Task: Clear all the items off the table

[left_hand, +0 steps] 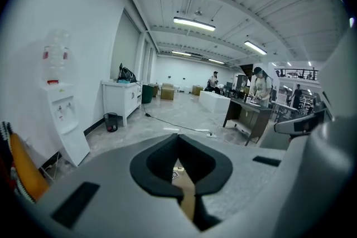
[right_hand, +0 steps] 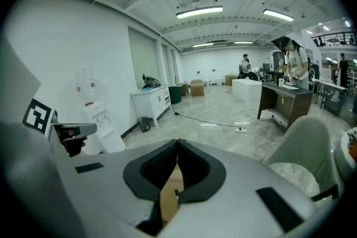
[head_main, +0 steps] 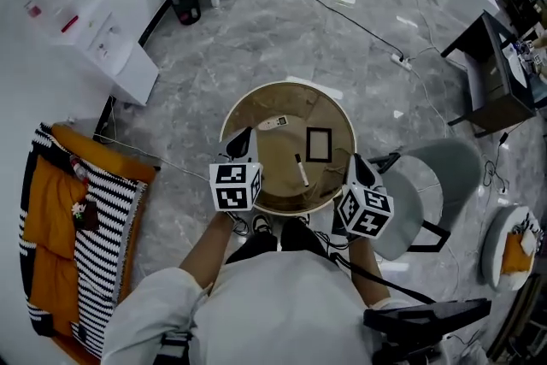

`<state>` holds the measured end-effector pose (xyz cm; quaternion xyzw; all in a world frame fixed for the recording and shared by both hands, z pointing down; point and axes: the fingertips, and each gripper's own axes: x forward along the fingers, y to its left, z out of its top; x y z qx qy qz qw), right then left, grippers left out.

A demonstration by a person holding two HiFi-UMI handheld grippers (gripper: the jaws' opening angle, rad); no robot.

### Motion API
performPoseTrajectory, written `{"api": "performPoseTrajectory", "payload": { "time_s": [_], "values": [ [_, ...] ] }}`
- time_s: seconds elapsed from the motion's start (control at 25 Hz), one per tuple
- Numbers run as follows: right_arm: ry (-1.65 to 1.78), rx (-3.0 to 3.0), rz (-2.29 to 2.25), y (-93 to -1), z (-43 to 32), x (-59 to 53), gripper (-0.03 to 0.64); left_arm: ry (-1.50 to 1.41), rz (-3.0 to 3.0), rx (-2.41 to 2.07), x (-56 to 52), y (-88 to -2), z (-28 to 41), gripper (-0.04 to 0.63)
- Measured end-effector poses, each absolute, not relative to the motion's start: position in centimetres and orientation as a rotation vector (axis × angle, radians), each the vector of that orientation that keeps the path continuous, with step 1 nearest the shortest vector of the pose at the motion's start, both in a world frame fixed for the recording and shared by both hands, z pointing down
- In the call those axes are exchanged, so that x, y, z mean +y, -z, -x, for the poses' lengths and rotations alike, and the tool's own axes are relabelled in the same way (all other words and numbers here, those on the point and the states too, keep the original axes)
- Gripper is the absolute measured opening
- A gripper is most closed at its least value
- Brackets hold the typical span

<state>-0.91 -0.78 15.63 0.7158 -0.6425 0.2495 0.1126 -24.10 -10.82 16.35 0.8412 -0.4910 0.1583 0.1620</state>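
Round table (head_main: 278,184) is bearing a marker (head_main: 301,170); left gripper (head_main: 241,144) at 8 o'clock, right gripper (head_main: 359,168) at 4, are hovering clenched, empty.

I see my white short-sleeved shirt (head_main: 282,303) and black trousers (head_main: 256,247). My grey plastic left gripper (head_main: 242,141) and right gripper (head_main: 359,168) have black jaw pads; each carries a white cube (head_main: 235,186) with black square markers.

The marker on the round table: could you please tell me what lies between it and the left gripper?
Nothing: in the head view, only bare tabletop separates the marker from the left gripper.
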Motion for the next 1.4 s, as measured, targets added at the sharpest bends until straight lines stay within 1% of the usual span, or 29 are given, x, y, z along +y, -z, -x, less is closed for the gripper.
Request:
{"api": "performPoseTrajectory", "payload": {
  "time_s": [0.36,0.68,0.92,1.4],
  "values": [
    [-0.699,-1.927,-2.01,-16.2,0.5,-3.9,0.023,-0.459,-2.315,-1.441,-11.3,-17.6,23.9,0.008],
    [-0.776,-1.914,-1.953,-20.5,-0.1,-4.7,0.023,-0.55,-2.286,-1.406,-11.1,-21.2,22.0,0.008],
    [-0.83,-1.902,-1.911,-25.7,-0.8,-6.2,0.023,-0.626,-2.26,-1.348,-10.9,-26.1,20.2,0.008],
    [-0.956,-1.81,-1.865,-38.0,-2.7,-6.2,0.023,-0.769,-2.163,-1.247,-10.1,-39.3,17.7,0.008]
  ]
}}
